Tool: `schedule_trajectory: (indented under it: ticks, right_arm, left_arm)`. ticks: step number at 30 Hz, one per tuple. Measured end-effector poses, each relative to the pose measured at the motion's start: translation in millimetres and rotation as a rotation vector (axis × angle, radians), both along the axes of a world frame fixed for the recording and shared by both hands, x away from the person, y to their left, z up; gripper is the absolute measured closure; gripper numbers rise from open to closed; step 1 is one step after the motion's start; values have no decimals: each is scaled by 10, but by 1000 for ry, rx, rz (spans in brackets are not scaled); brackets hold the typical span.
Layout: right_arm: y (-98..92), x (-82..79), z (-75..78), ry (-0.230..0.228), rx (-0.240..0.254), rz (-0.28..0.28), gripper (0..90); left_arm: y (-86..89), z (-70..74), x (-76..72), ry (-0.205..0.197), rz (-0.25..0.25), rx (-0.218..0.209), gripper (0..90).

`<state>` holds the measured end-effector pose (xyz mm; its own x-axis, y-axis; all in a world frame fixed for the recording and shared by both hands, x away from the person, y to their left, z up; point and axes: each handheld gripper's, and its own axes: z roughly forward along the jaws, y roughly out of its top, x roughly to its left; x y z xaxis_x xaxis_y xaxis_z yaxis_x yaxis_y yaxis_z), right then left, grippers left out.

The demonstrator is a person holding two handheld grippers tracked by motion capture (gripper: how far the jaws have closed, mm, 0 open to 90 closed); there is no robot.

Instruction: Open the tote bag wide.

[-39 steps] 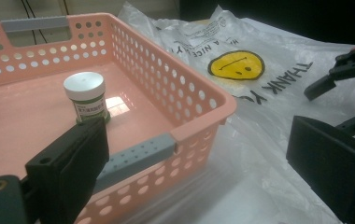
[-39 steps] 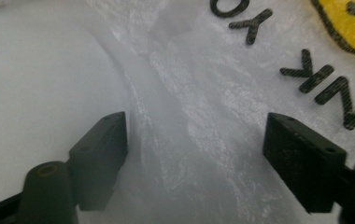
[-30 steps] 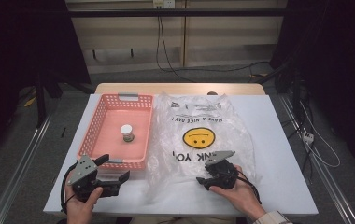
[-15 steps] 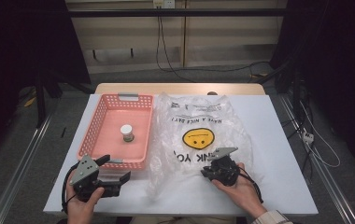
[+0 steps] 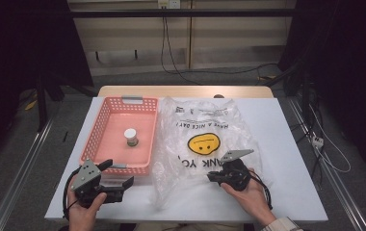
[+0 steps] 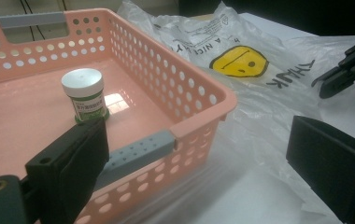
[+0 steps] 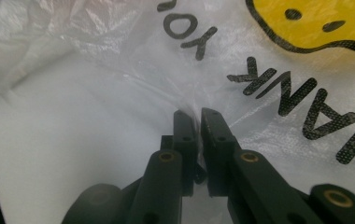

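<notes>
A clear plastic bag [image 5: 205, 130] printed with a yellow smiley face lies flat on the white table. My right gripper [image 5: 211, 177] rests on the bag's near edge. Its jaws have just been closing and in the right gripper view they pinch a raised fold of the bag film [image 7: 197, 114]. My left gripper [image 5: 118, 174] is open at the near right corner of the pink basket [image 5: 97, 130], with that corner between its wide-apart jaws [image 6: 196, 140]. A small white-lidded jar [image 5: 131, 136] with a green label [image 6: 84, 95] stands upright in the basket.
The basket has grey handles at its near and far ends [image 6: 138, 149]. The bag [image 6: 241, 60] lies directly right of the basket, touching its side. The right gripper's tips [image 6: 330, 86] show beyond the bag in the left gripper view. Bare white table [image 5: 292, 144] lies right of the bag.
The right gripper's jaws have shut on the bag's near edge and it has edged slightly over the bag. The left gripper, basket and jar have stayed put.
</notes>
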<state>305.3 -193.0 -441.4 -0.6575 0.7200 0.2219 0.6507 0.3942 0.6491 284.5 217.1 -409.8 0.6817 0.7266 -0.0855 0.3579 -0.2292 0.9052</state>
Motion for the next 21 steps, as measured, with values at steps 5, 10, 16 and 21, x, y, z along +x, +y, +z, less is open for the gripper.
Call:
schedule_trajectory:
  ticks: [5,10,16,21]
  right_arm:
    - [-40,-38,93,-23,37,-3,899]
    - [-37,-66,169,-64,38,-21,900]
    - [-57,-78,263,-113,60,-36,900]
    - [-86,-74,348,-147,95,-41,900]
  left_arm:
    - [-3,2,-3,-3,-2,2,56]
    - [-4,0,-3,0,0,0,56]
    - [-7,-1,-3,2,0,-1,56]
    - [-12,-4,-1,2,-1,1,56]
